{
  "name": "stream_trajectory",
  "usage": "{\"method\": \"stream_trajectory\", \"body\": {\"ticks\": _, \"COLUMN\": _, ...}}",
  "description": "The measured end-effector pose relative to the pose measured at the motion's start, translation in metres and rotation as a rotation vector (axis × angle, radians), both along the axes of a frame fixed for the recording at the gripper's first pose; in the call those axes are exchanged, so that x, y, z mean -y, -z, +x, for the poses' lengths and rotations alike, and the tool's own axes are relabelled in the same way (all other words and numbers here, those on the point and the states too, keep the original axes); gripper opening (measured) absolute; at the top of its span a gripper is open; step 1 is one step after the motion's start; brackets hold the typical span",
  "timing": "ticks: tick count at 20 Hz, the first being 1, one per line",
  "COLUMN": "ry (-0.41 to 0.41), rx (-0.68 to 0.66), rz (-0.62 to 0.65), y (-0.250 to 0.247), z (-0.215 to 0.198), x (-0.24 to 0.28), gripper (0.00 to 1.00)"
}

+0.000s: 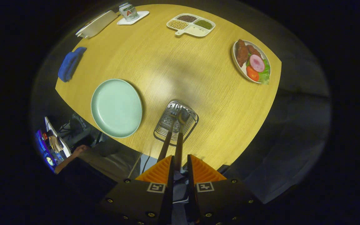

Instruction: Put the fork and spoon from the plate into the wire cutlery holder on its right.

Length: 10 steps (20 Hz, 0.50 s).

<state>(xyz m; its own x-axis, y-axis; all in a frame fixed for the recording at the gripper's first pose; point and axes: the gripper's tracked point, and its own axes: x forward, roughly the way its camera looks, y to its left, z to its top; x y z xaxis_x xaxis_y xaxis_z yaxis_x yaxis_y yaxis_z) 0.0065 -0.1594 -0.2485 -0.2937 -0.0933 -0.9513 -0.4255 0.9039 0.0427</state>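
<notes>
- While the tool (179, 162) hovered above the wire cutlery holder (176, 122), its fingers stood close together around the spoon (180, 137) handle, though whether both pressed on it could not be told.
- The spoon bowl and the fork (168, 132) head sat inside the holder, handles rising toward the fingers.
- Left of the holder lay the pale green plate (116, 107), bare, on the wooden surface (180, 62).
- Beyond them, well apart, rested a plate of food (251, 61), a divided dish (191, 24), a can (128, 11) and a blue cloth (70, 63).
</notes>
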Motion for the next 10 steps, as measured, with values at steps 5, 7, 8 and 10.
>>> {"method": "stream_trajectory", "body": {"ticks": 5, "ry": 0.192, "rx": 0.314, "rz": 0.197, "y": -0.039, "z": 0.017, "x": -0.036, "gripper": 0.22}}
{"method": "stream_trajectory", "body": {"ticks": 7, "ry": 0.262, "rx": 0.619, "rz": 0.315, "y": -0.078, "z": 0.046, "x": -0.058, "gripper": 0.22}}
{"method": "stream_trajectory", "body": {"ticks": 8, "ry": 0.276, "rx": 0.754, "rz": 0.347, "y": -0.101, "z": 0.055, "x": -0.063, "gripper": 0.21}}
{"method": "stream_trajectory", "body": {"ticks": 10, "ry": 0.299, "rx": 0.994, "rz": 0.394, "y": -0.144, "z": 0.051, "x": -0.074, "gripper": 0.21}}
